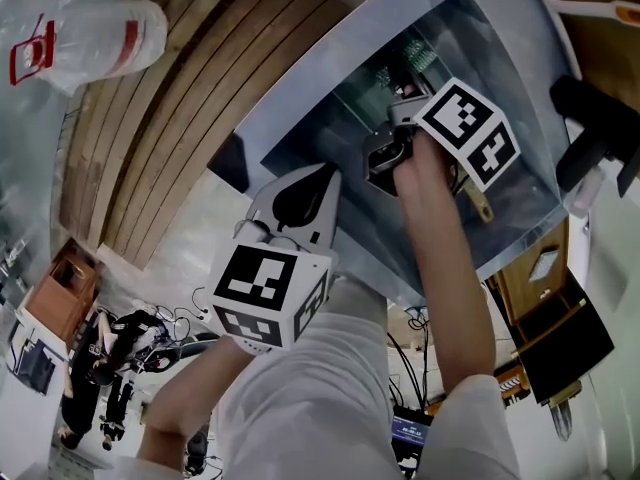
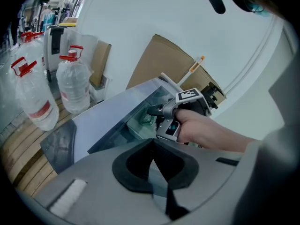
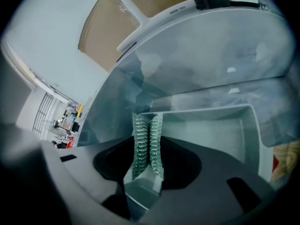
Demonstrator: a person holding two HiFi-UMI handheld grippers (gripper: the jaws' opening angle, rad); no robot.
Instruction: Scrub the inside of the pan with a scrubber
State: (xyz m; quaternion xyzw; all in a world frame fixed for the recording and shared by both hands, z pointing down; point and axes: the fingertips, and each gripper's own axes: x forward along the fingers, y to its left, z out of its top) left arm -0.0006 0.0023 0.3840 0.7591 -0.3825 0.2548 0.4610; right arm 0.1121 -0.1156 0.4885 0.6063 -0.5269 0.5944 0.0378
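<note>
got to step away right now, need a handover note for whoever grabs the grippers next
Right gripper: shut on the green scrubber, pointed into the rectangular pan; contact with the pan is unclear.
Left gripper: jaws together, tip at the near rim of the metal basin; nothing is visibly pinched.
The pan sits inside the basin.
Done: scrubber in grip, at the pan.
Left: scrub the pan's inside; how much is already scrubbed cannot be told.

Left tool (image 2: 152,143): jaws pressed together, nothing between them. Right tool (image 3: 148,125): jaws clamped on green scrubber (image 3: 139,146). Right hand (image 1: 425,173) grips it, forearm stretched forward.
</note>
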